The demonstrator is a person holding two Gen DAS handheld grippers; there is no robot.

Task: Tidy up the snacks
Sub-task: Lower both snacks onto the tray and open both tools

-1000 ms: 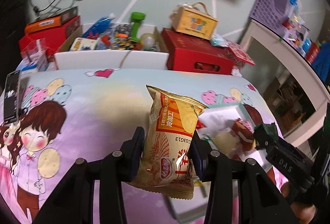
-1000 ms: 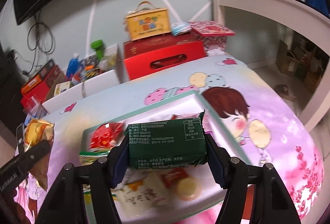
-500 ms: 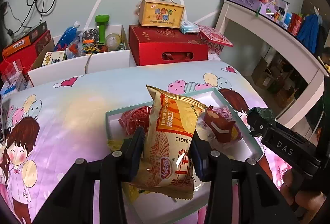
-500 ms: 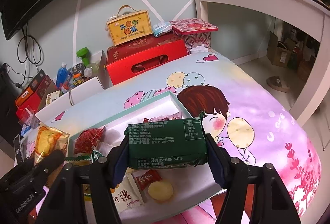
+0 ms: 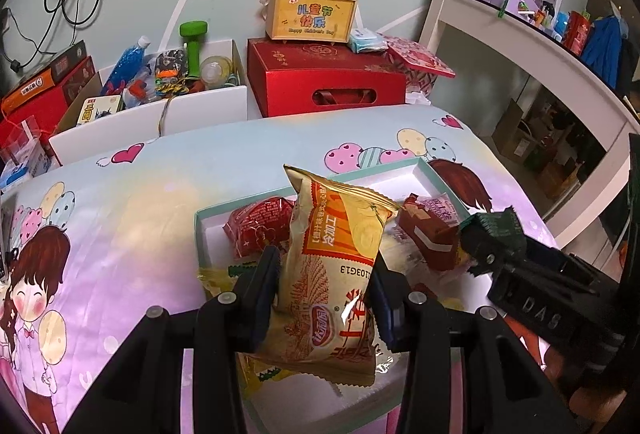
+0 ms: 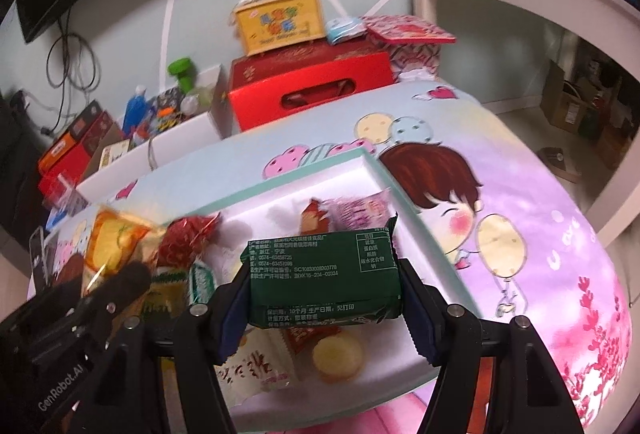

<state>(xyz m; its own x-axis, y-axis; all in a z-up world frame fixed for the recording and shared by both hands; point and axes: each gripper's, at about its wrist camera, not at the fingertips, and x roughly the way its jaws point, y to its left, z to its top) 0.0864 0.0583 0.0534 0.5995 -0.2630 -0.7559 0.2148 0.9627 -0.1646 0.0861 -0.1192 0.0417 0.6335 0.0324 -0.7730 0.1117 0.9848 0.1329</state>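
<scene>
Over the white tray [image 5: 430,170], left gripper [image 5: 326,292] fingers pinching yellow packet [image 5: 340,274] upright — right gripper [image 6: 322,294] clamping green packet [image 6: 324,274] level.

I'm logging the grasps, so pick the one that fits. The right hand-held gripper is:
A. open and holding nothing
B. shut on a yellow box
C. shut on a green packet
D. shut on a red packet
C: in the right wrist view, the right hand-held gripper has both fingers pressed against the sides of the green packet, held above the tray.
</scene>
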